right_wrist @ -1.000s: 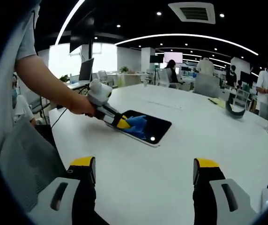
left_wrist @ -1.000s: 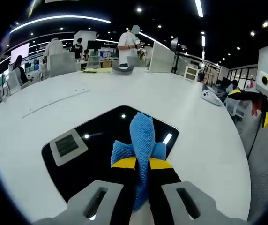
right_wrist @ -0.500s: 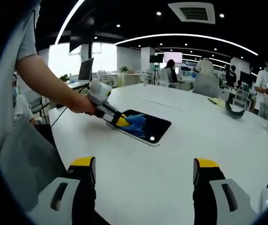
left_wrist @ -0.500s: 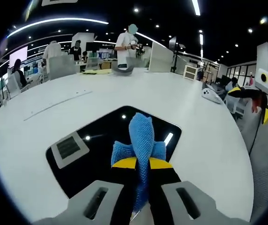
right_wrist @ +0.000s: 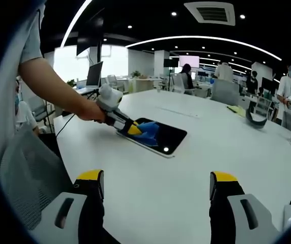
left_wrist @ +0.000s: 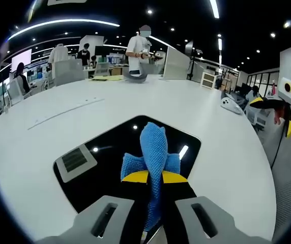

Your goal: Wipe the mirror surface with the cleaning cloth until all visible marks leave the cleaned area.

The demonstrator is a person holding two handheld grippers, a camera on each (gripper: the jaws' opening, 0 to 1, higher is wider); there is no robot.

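Note:
A dark rectangular mirror (left_wrist: 110, 152) lies flat on the white table (left_wrist: 135, 96) and reflects ceiling lights. My left gripper (left_wrist: 154, 178) is shut on a blue cleaning cloth (left_wrist: 153, 147), which rests on the mirror's near half. From the right gripper view the same mirror (right_wrist: 168, 137) sits at mid-distance, with the blue cloth (right_wrist: 149, 130) and the left gripper (right_wrist: 134, 130) at its left end, held by a person's hand (right_wrist: 87, 112). My right gripper (right_wrist: 155, 190) stands open above the near table, nothing between its jaws.
A white device (left_wrist: 232, 105) lies on the table at the right. A grey curved object (right_wrist: 254, 120) sits further back. Chairs (right_wrist: 28, 173) stand beside the table edge. Several people stand or sit in the background.
The left gripper with the cloth has slid slightly along the mirror; more of the mirror's right corner shows now. The right gripper has held still.

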